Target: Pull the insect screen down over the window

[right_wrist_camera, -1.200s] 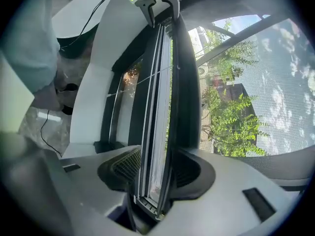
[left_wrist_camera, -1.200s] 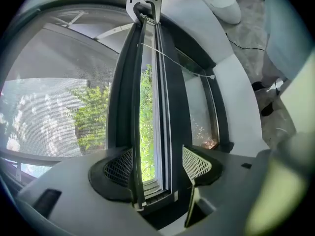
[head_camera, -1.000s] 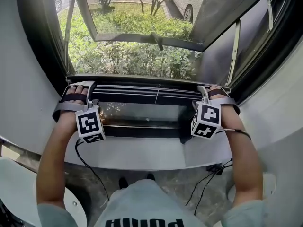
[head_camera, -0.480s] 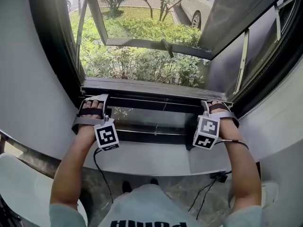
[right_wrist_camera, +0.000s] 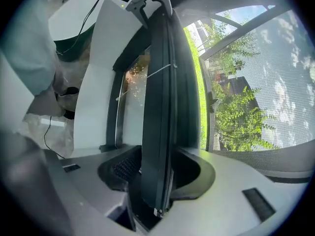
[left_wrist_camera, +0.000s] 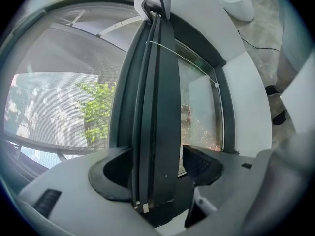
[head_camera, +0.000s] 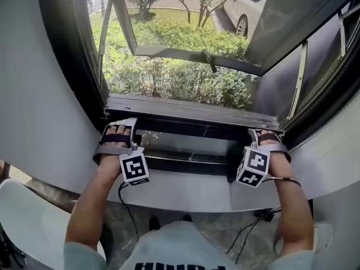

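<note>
The window (head_camera: 63, 55) fills the upper half of the head view, its dark frame curving down both sides. The insect screen (head_camera: 169, 44) covers the opening, and shrubs (head_camera: 174, 83) show through its mesh. Its bottom bar (head_camera: 180, 122) runs across the middle of the picture, above the white sill (head_camera: 185, 190).

The left tool (head_camera: 119, 125) is clamped on the bar's left end, and the right tool (head_camera: 260, 136) on its right end. In the left gripper view the bar (left_wrist_camera: 155, 107) stands between the jaws of that tool (left_wrist_camera: 157, 168), pads against its sides. The right gripper view shows the same grip (right_wrist_camera: 157, 168) on the bar (right_wrist_camera: 160, 107). A thin white cord (left_wrist_camera: 182, 60) crosses the bar.
</note>
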